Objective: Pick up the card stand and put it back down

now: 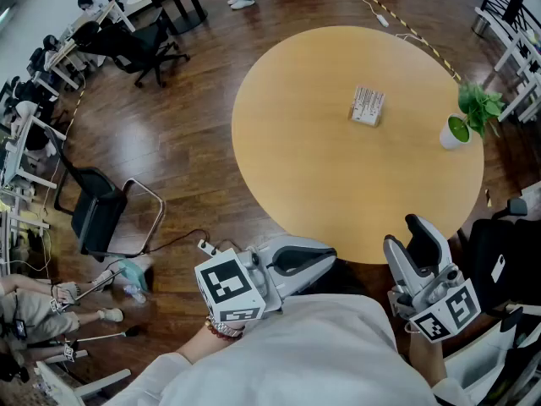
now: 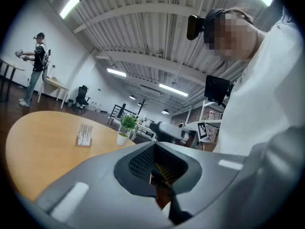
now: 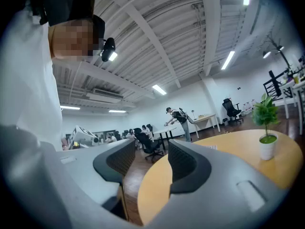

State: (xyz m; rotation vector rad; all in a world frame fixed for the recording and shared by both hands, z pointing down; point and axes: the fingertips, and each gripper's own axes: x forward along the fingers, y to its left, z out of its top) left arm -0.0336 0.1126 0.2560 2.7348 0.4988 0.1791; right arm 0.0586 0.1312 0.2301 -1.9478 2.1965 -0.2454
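Note:
The card stand [image 1: 368,106], a small white holder with printed cards, stands on the far half of the round wooden table [image 1: 321,184]; in the left gripper view the card stand [image 2: 85,135] shows far off. Both grippers hang close to my body, off the table's near edge and well short of the stand. My left gripper [image 1: 313,259] points right along the table edge, and in its own view my left gripper [image 2: 155,163] has its jaws together with nothing between them. My right gripper [image 1: 406,233] points up at the table. In its own view my right gripper [image 3: 151,156] stands open and empty.
A white pot with a green plant [image 1: 461,125] stands near the table's right edge, right of the stand. A black office chair [image 1: 106,214] sits on the wooden floor to the left, with a cable [image 1: 182,242] near it. Desks, chairs and people line the room's far sides.

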